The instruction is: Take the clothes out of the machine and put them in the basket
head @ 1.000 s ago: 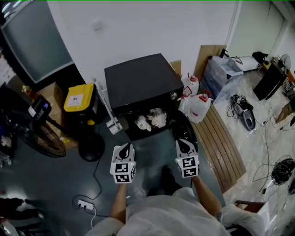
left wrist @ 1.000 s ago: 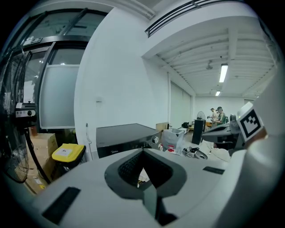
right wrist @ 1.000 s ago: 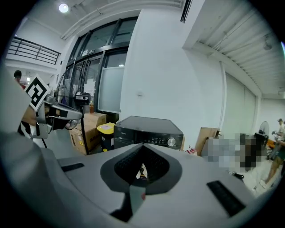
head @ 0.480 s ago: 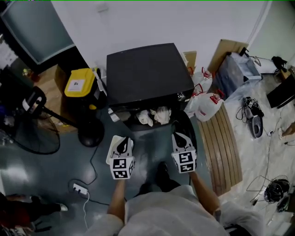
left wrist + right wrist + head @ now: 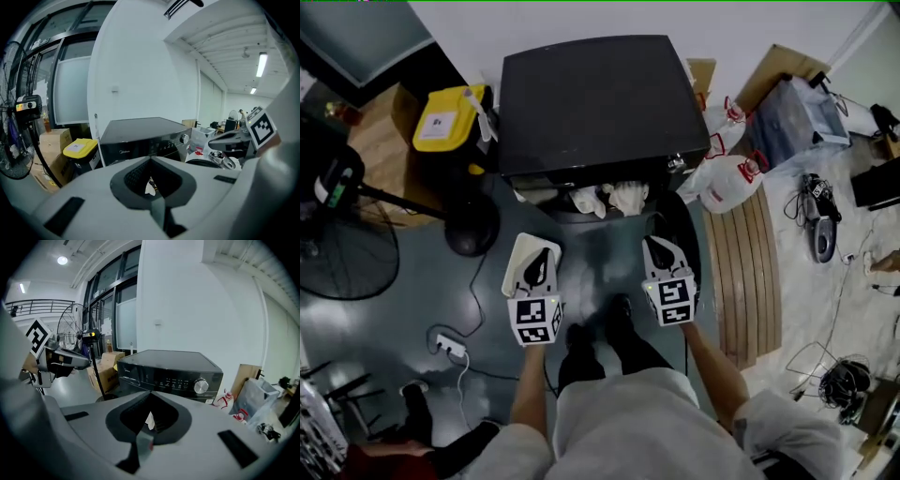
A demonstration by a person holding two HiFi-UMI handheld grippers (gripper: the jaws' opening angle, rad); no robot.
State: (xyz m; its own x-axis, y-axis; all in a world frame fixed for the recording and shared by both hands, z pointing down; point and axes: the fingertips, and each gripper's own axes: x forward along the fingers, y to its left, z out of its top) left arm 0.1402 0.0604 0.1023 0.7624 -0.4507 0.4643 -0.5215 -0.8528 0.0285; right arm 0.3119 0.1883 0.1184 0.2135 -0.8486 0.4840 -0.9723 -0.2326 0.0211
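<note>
Your left gripper (image 5: 540, 255) has its jaws pressed together with nothing between them. Your right gripper (image 5: 662, 247) is the same, closed and empty. Both hang side by side above the grey floor (image 5: 600, 267), pointing at the front of the black washing machine (image 5: 600, 103) and not touching it.

The clothes (image 5: 611, 197), a pale crumpled bunch, sit in the machine's open mouth, just beyond the two grippers. The dark round door (image 5: 686, 225) stands swung out to the right, partly under your right gripper.

Left of the machine is a yellow-lidded bin (image 5: 442, 117), with a fan (image 5: 337, 246) further left. White jugs (image 5: 729, 180) with red caps stand at the machine's right, next to a slatted wooden board (image 5: 752, 272).
</note>
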